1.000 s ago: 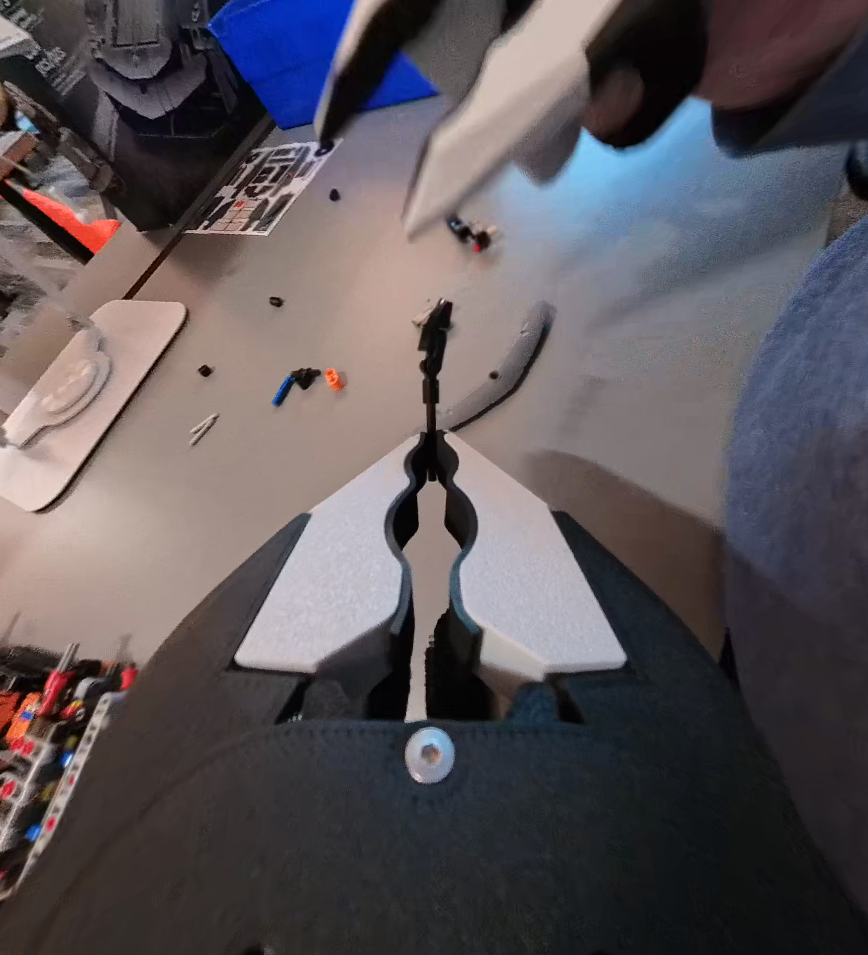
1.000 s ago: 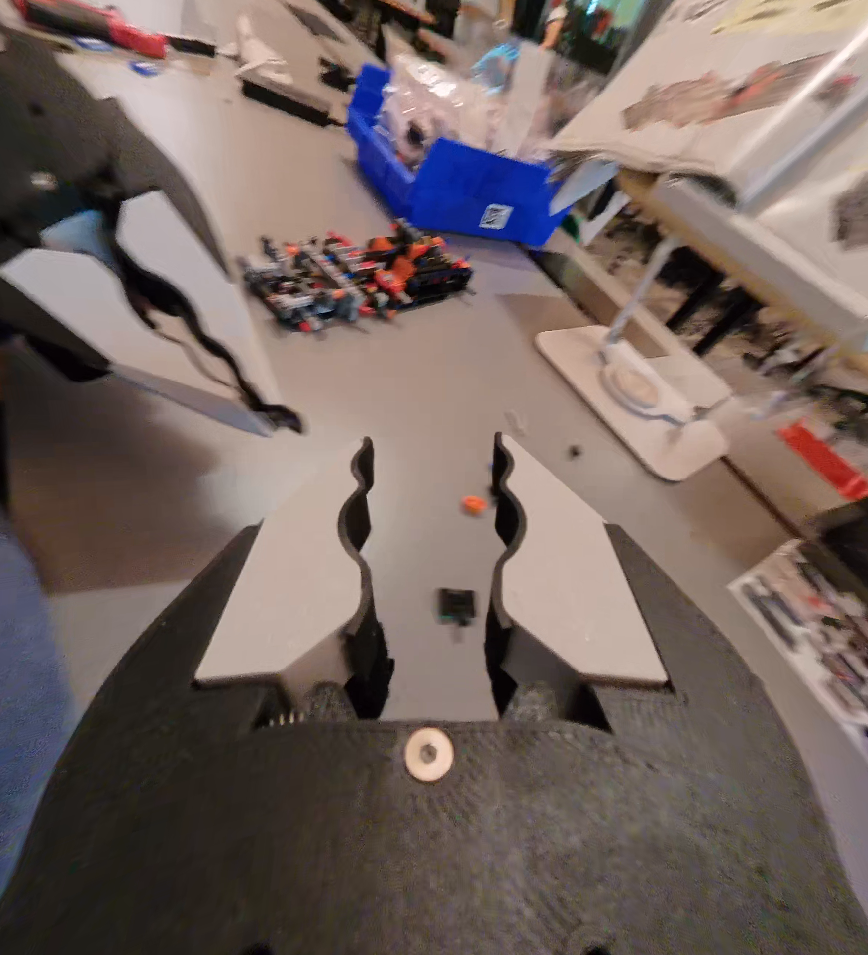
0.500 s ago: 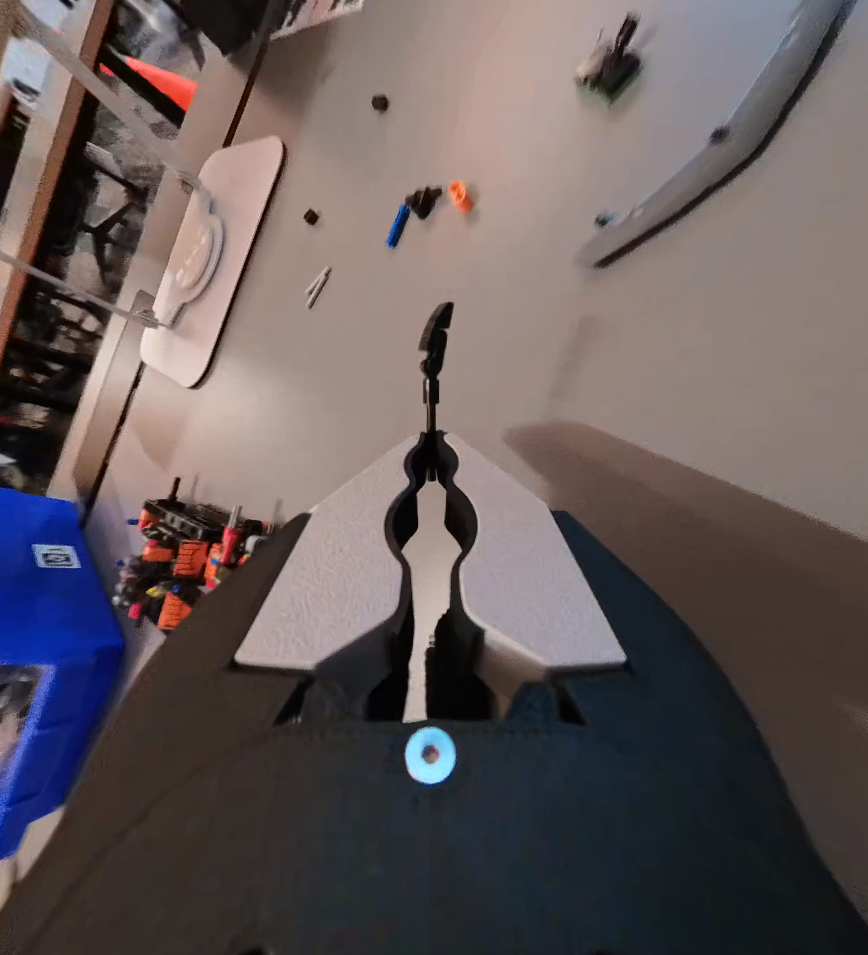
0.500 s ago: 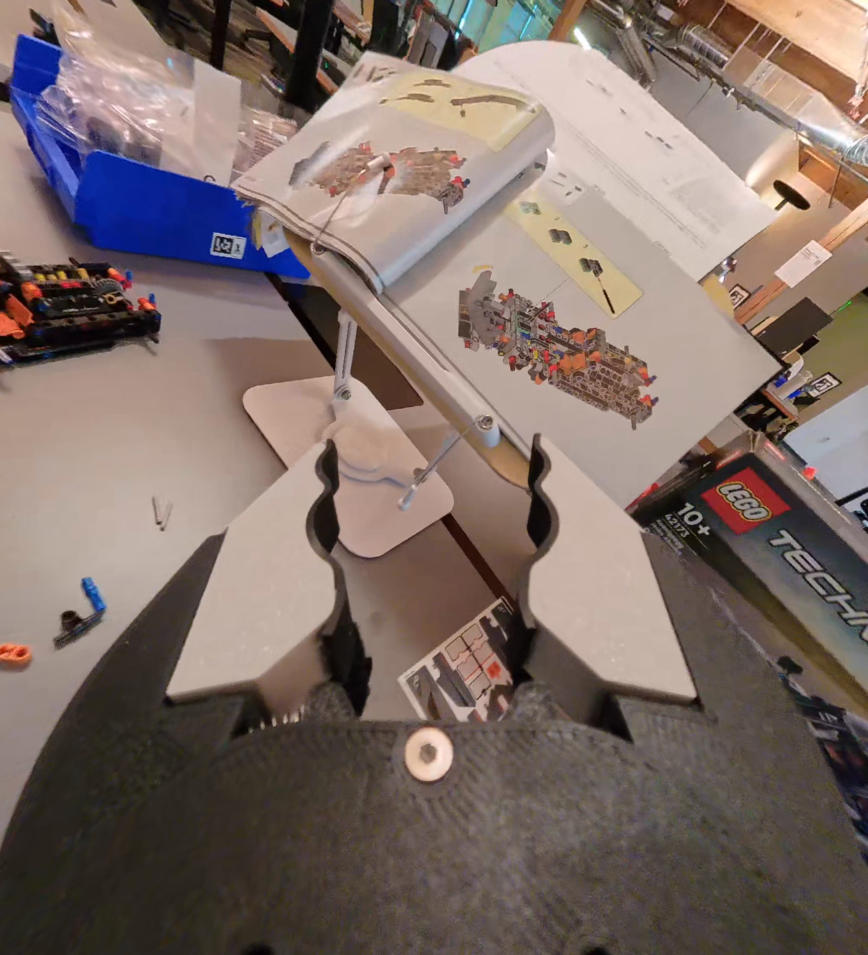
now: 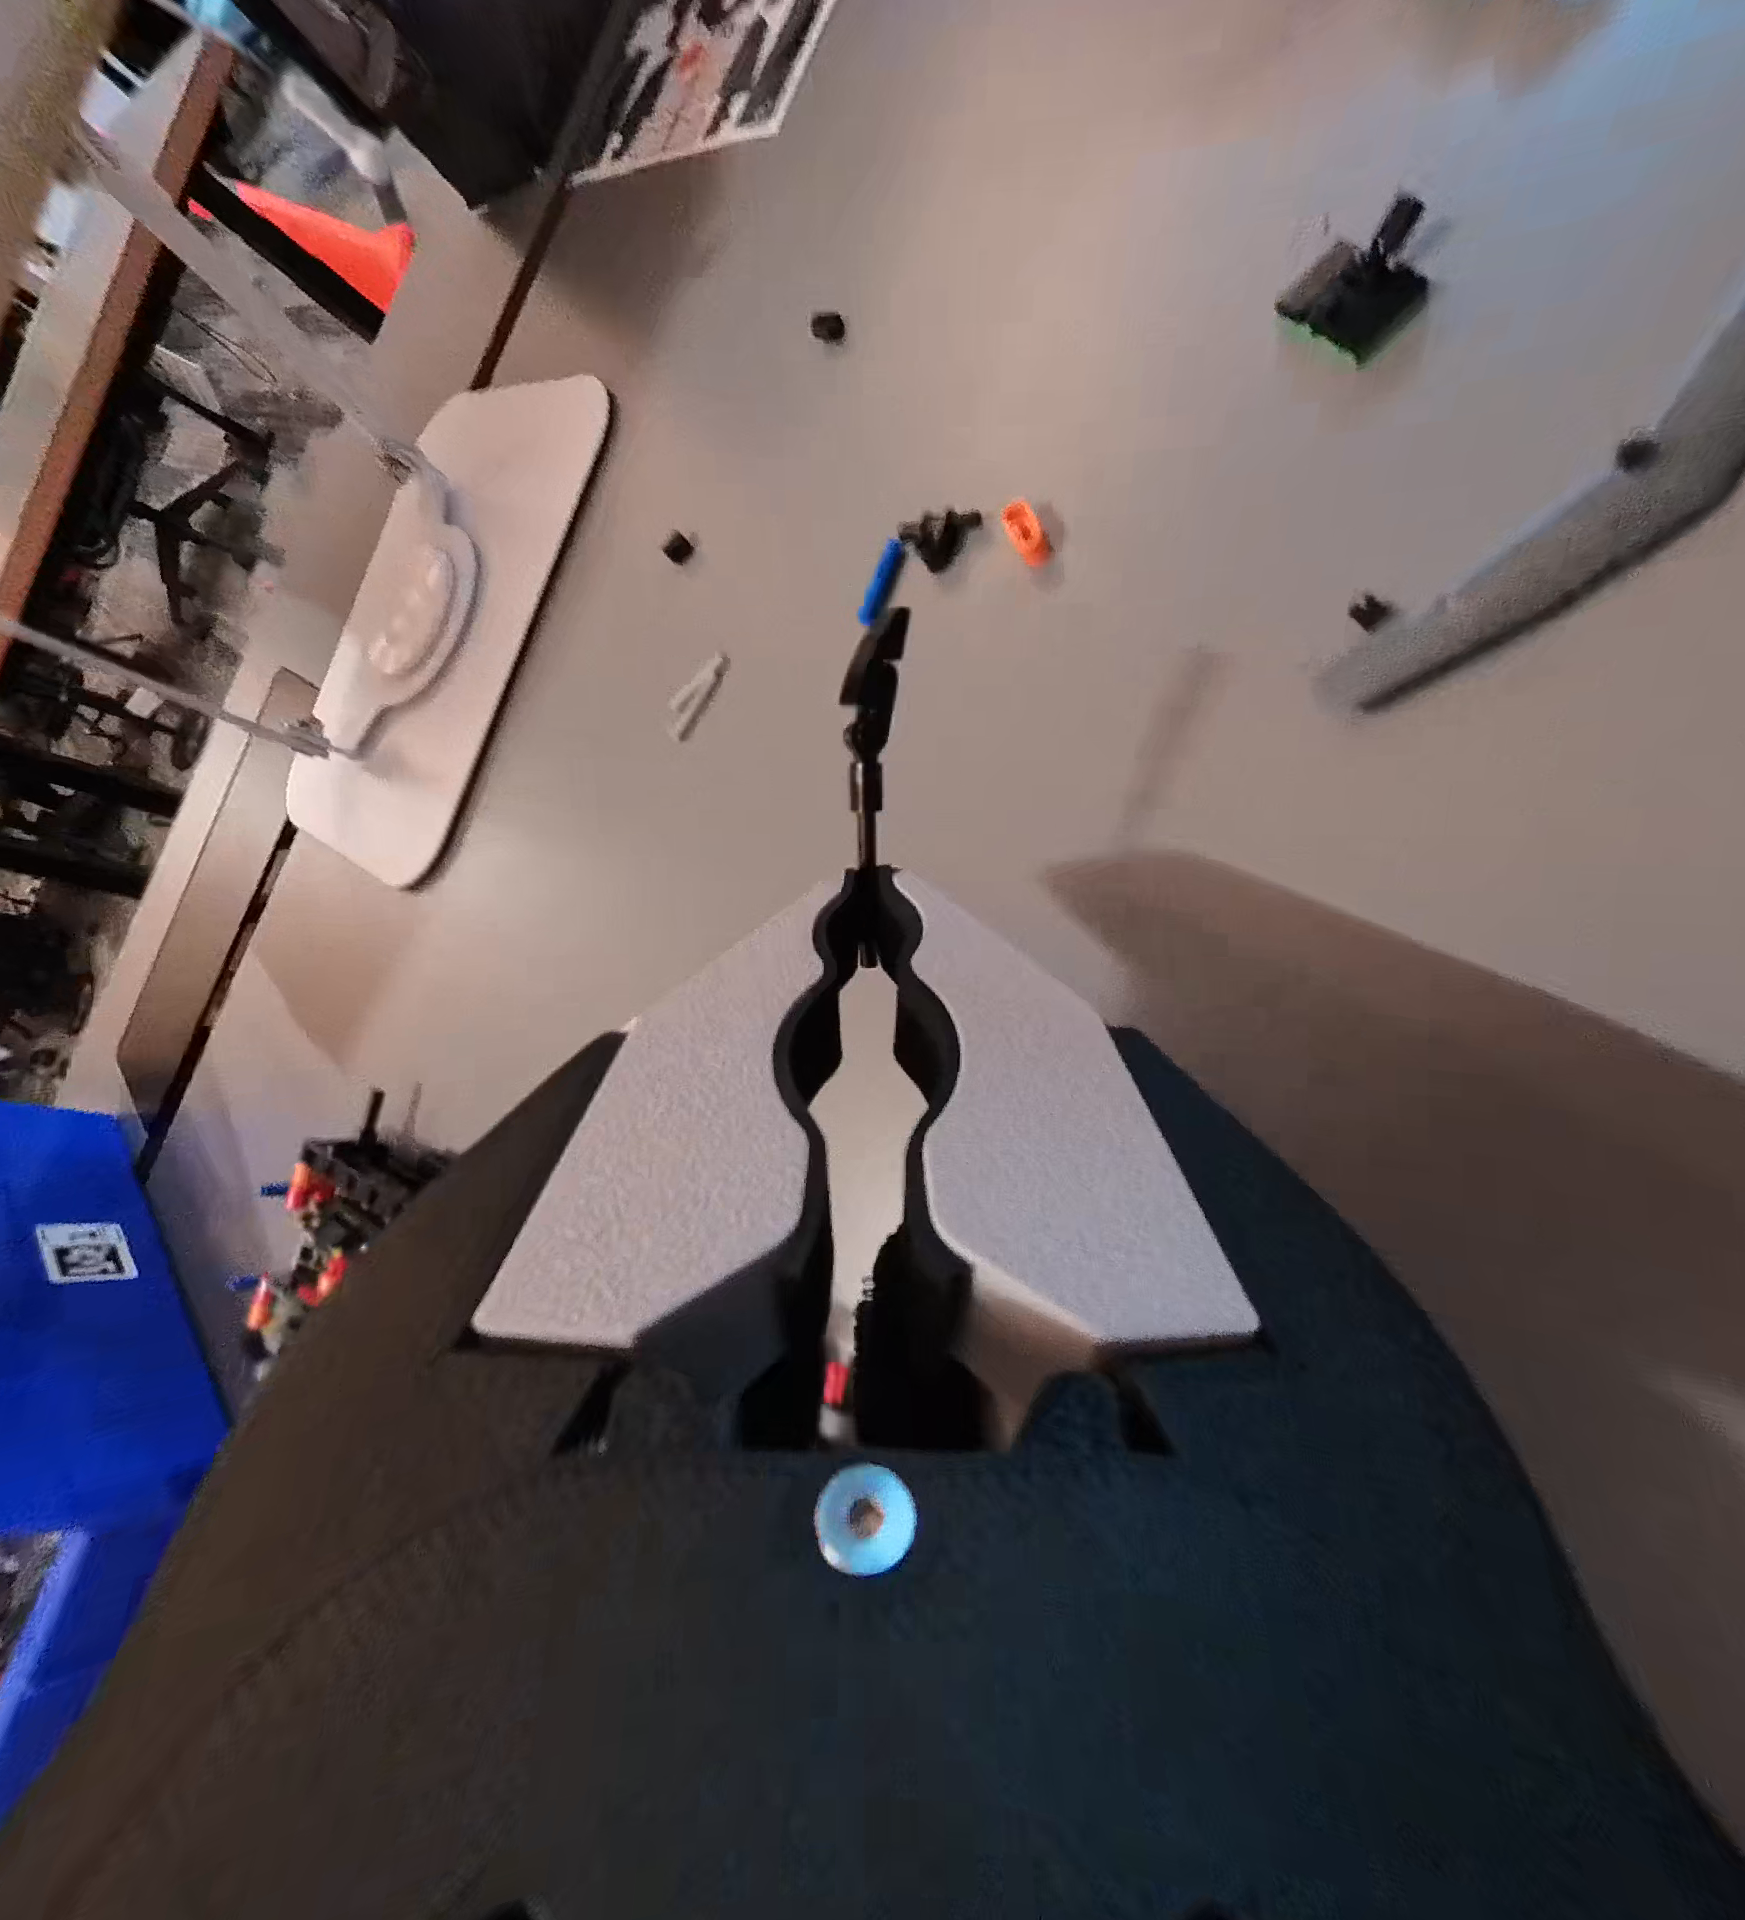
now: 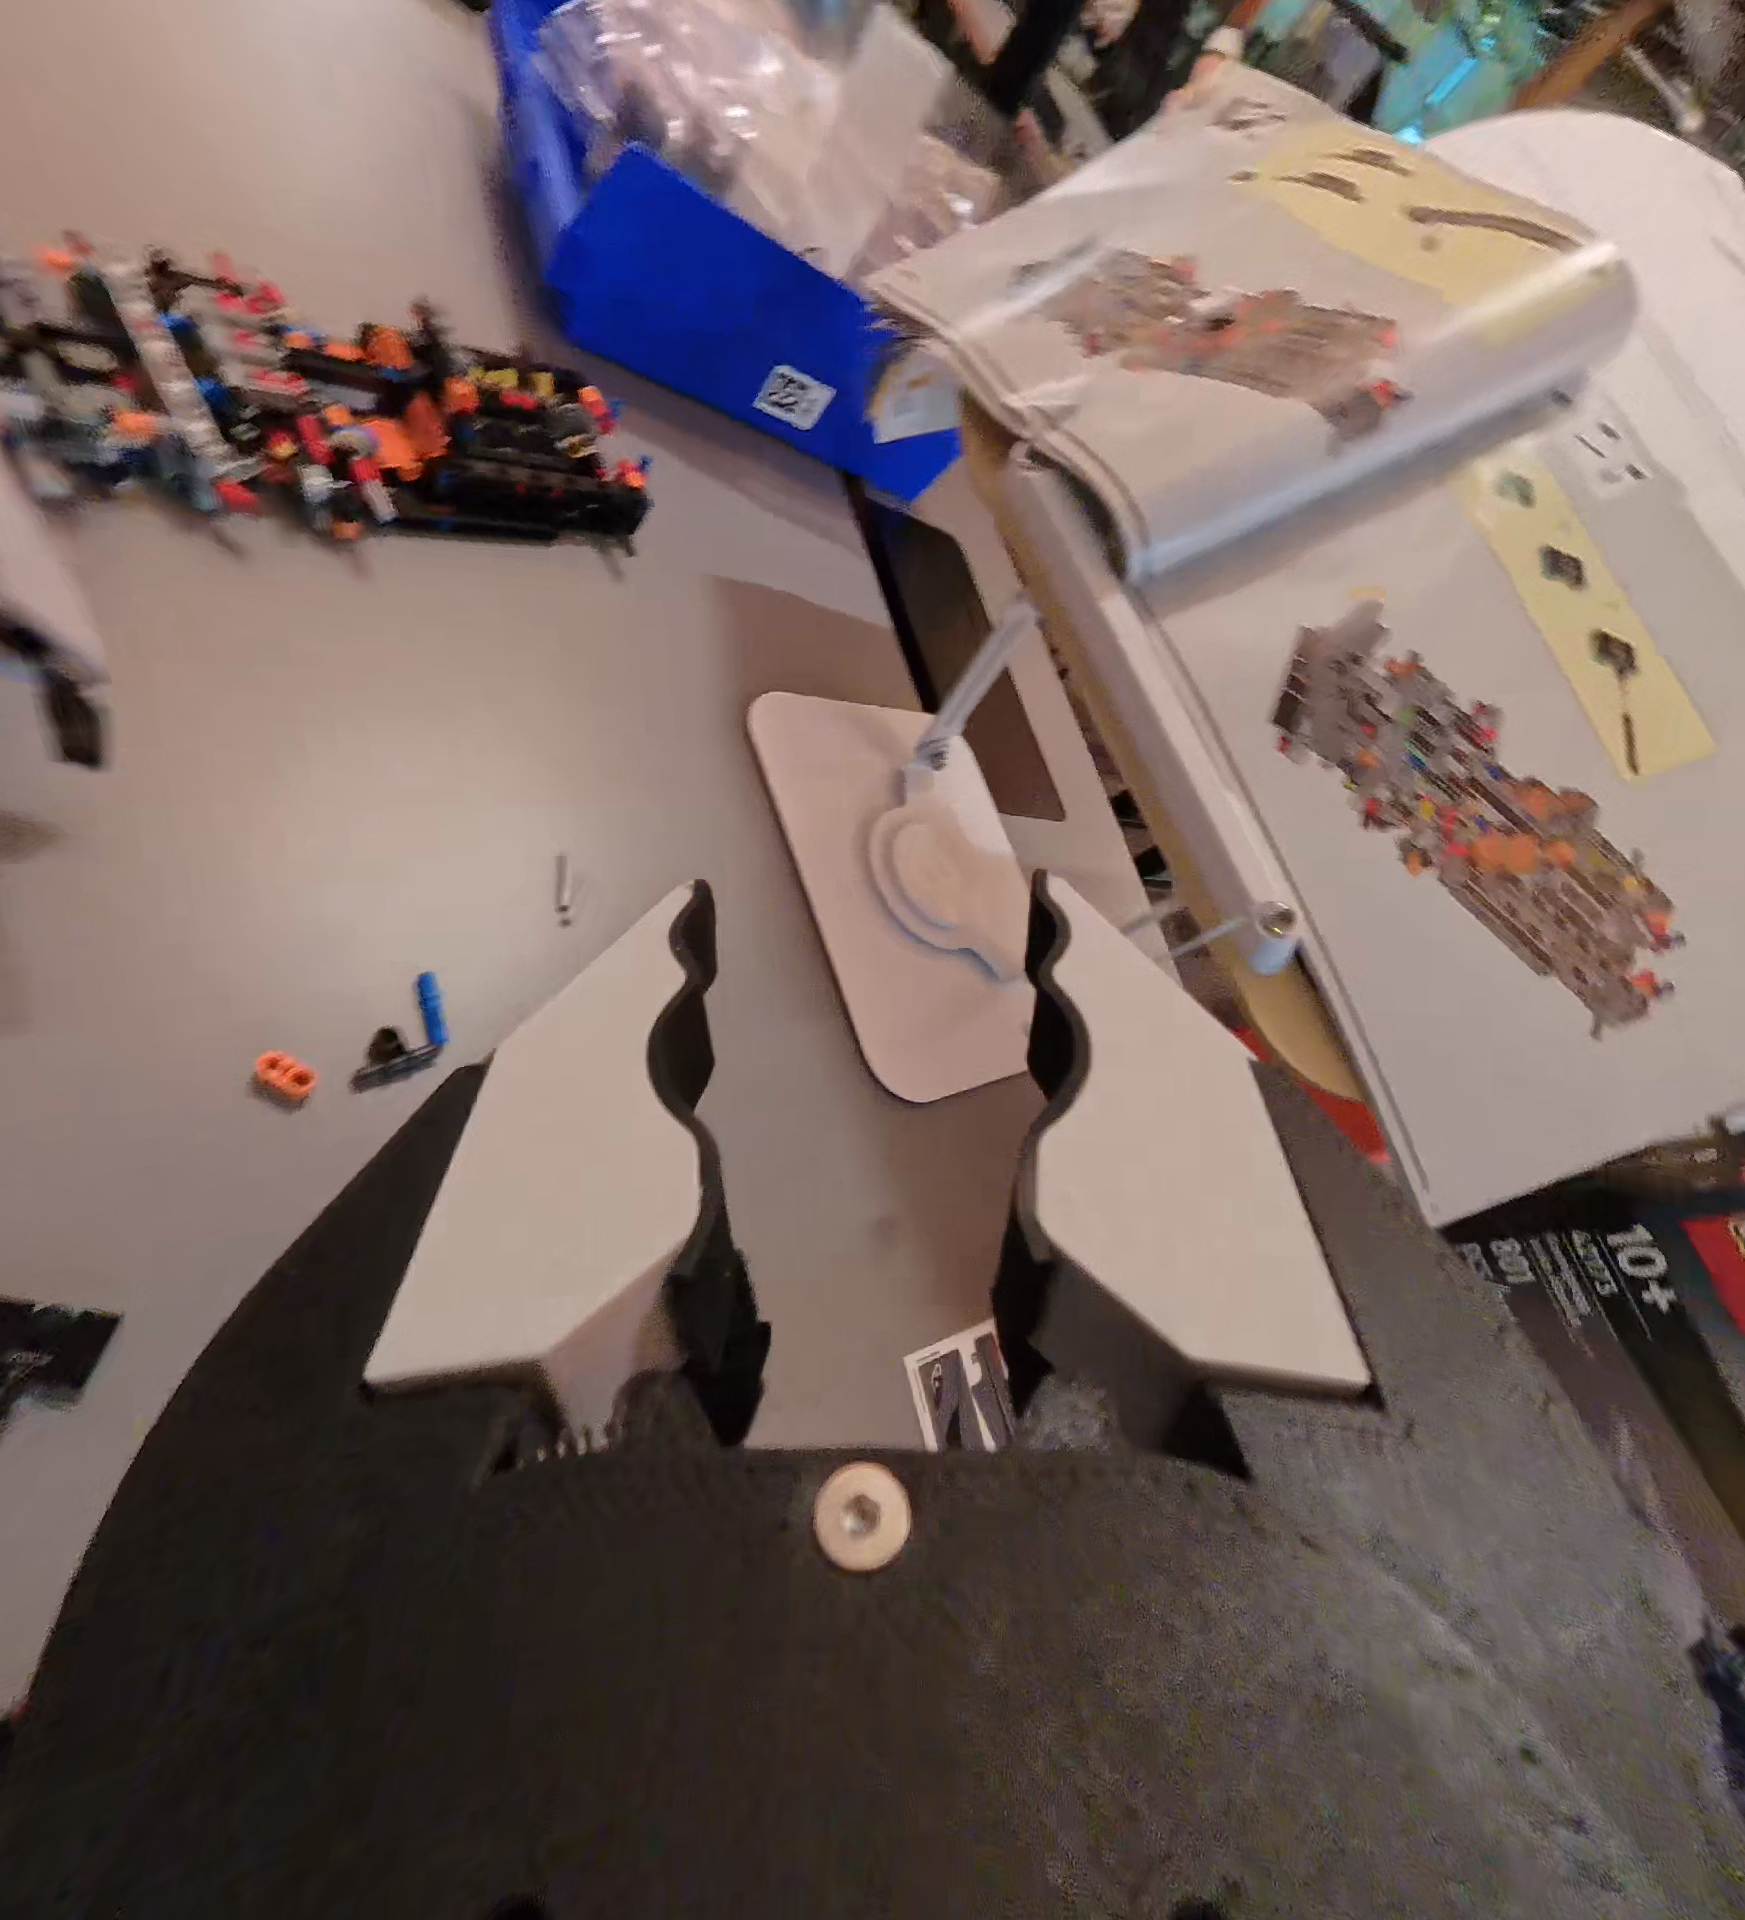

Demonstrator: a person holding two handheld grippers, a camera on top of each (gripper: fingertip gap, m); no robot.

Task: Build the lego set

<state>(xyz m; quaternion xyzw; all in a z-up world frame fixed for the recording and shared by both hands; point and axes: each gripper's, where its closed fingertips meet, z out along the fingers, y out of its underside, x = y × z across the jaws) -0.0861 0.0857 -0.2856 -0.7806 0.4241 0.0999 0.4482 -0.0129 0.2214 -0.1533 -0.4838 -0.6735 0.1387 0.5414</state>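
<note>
My left gripper [image 5: 866,896] is shut on a thin black axle piece [image 5: 870,727] with a black connector at its far end, held above the grey table [image 5: 1107,260]. My right gripper [image 6: 870,902] is open and empty above the table, with the white stand base [image 6: 826,790] showing between its fingers. The partly built black, orange and red model [image 6: 328,416] lies at the upper left of the right wrist view and shows at the left in the left wrist view [image 5: 348,1195]. Loose on the table lie a blue pin [image 5: 880,582], an orange connector [image 5: 1026,532] and a small black piece [image 5: 939,530].
A long curved grey panel [image 5: 1595,499] and a black-and-green subassembly [image 5: 1351,296] lie at the right. A blue bin [image 6: 702,281] holds plastic bags. An open instruction book [image 6: 1367,436] sits on the stand. The set's box [image 6: 1699,1309] and a sticker sheet [image 5: 712,73] lie nearby. Some 20 cm of space lies between my two pairs of fingers. Between my left fingertips and the black-and-green subassembly [image 5: 1351,296] there is roughly 15 cm. It turns up in the right wrist view [image 6: 8,1331] as well.
The left gripper swung from the curved panel and the person's side toward the stand and blue bin, still holding the axle. The right gripper turned from the table to the book, then dipped back left.
</note>
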